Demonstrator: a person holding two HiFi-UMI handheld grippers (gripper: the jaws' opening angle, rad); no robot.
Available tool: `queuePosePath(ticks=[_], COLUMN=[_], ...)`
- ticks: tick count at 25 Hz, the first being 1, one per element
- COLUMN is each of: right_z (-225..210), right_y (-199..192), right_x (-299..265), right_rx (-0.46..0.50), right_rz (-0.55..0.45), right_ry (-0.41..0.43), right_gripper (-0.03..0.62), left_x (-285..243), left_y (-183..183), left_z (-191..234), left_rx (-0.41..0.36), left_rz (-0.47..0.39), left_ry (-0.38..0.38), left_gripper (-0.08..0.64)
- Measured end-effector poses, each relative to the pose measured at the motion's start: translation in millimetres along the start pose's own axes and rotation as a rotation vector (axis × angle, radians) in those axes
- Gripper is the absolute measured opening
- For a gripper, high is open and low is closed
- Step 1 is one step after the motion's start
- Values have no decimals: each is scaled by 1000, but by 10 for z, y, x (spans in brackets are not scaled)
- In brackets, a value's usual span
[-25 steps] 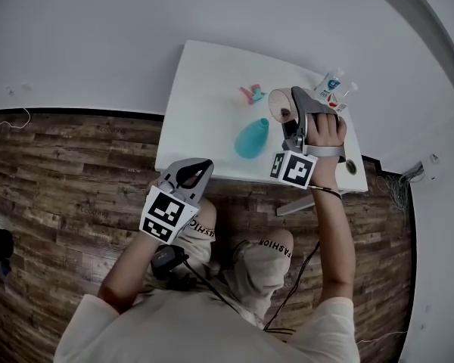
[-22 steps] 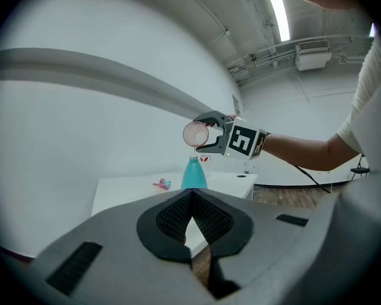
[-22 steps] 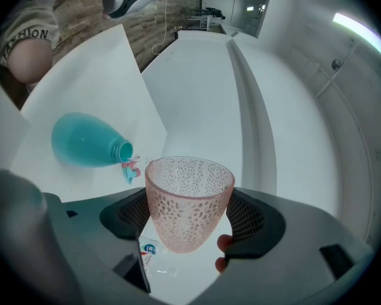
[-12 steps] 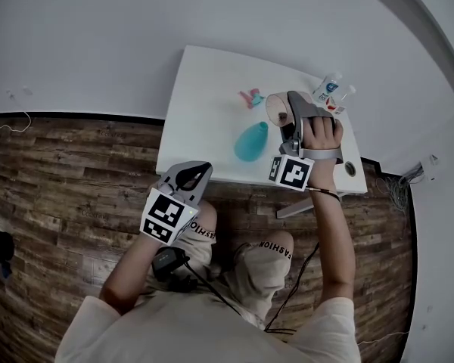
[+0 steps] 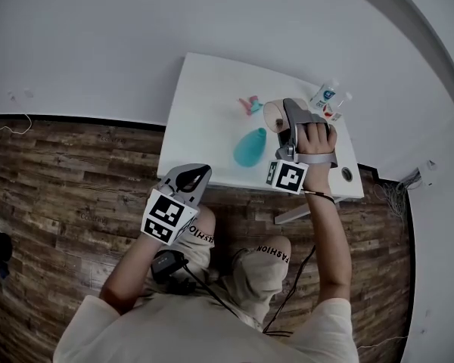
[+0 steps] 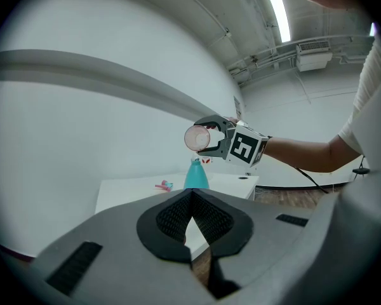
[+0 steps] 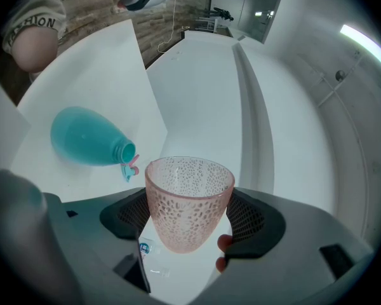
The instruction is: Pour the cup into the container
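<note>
Two hand-held grippers are in my hands. Furthest left, my left hand-held gripper [image 5: 196,173] hangs by the near edge of the white counter [image 5: 200,100], its jaws pressed together with nothing between them. Further right, the teal container [image 5: 250,147] stands upright on the counter, and a small pink-and-teal piece [image 5: 250,104] lies just beyond it. Next comes my right hand-held gripper [image 5: 284,122], clamped on the sides of the pink dimpled cup [image 5: 275,114]. The cup is lifted off the counter and tipped over, its rim close above the container's neck. Two small bottles [image 5: 327,97] stand at the far right corner.
</note>
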State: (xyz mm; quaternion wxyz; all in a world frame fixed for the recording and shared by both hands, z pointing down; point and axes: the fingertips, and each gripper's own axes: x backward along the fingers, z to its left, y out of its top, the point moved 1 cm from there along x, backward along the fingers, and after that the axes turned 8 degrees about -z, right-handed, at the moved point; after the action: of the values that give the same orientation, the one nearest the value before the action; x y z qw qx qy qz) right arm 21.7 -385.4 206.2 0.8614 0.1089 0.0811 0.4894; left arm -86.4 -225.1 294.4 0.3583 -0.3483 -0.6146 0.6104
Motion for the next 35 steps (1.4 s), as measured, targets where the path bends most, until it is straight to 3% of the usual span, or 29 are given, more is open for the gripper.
queuePosePath(ticks=[7,11,19,29,35], right_z=[18,59,20,81,256], right_y=[-1,-131,-321,-577,-798], right_x=[-13,-43,173,574,738], right_rx=[-23,-191,-615,-946,-1076], right_rz=[-8,-19,-48,-107,-100], right_ry=[9,52,80,83,79], right_gripper=[374,374,374,374,374], left_x=[9,-47,128,199,145], left_y=[42,154,299,333,363], left_z=[22,65,239,257,240], left_rx=[-2,-20,-65,-77,-76], left_rz=[-2,-18,-55,-78,-82], left_ry=[12,20,74,101,95], left_gripper=[12,12,12,12,12])
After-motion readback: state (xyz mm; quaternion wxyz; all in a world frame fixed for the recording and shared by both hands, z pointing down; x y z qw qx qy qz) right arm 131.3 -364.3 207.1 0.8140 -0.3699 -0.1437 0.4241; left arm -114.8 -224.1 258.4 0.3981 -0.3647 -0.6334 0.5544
